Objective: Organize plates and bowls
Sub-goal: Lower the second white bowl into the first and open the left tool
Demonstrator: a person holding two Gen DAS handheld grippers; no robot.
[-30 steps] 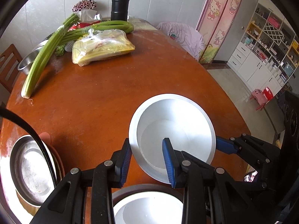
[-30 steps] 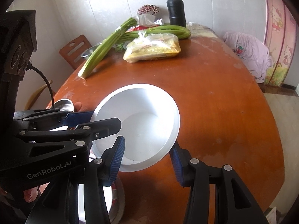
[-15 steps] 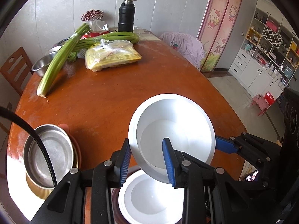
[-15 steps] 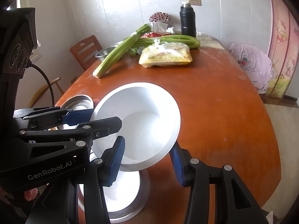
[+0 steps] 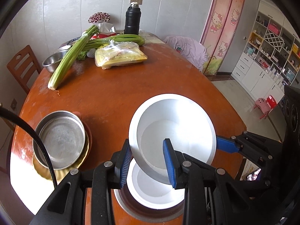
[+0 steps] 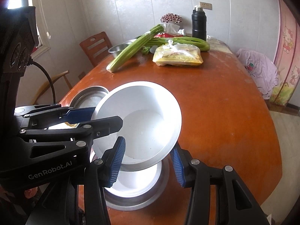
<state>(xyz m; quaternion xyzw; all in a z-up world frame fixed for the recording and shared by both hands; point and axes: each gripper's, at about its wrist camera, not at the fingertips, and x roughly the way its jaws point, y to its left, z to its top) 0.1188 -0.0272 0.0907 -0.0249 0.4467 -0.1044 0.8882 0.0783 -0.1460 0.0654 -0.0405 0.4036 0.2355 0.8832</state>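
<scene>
Bowl [image 5: 174, 131], white and tilted, hangs clear above a second bowl [image 5: 157, 185] on the table [image 5: 131, 86]; a second ago it sat low over that one, so the pair is being separated. Left gripper [image 5: 148, 161] clamps its near rim; right gripper [image 6: 148, 159] pinches the opposite rim. Left of them, a steel dish [image 5: 60, 138] tops a small stack. Farther off lie celery [image 5: 73, 54] and a black flask [image 5: 132, 19] by the wall.
</scene>
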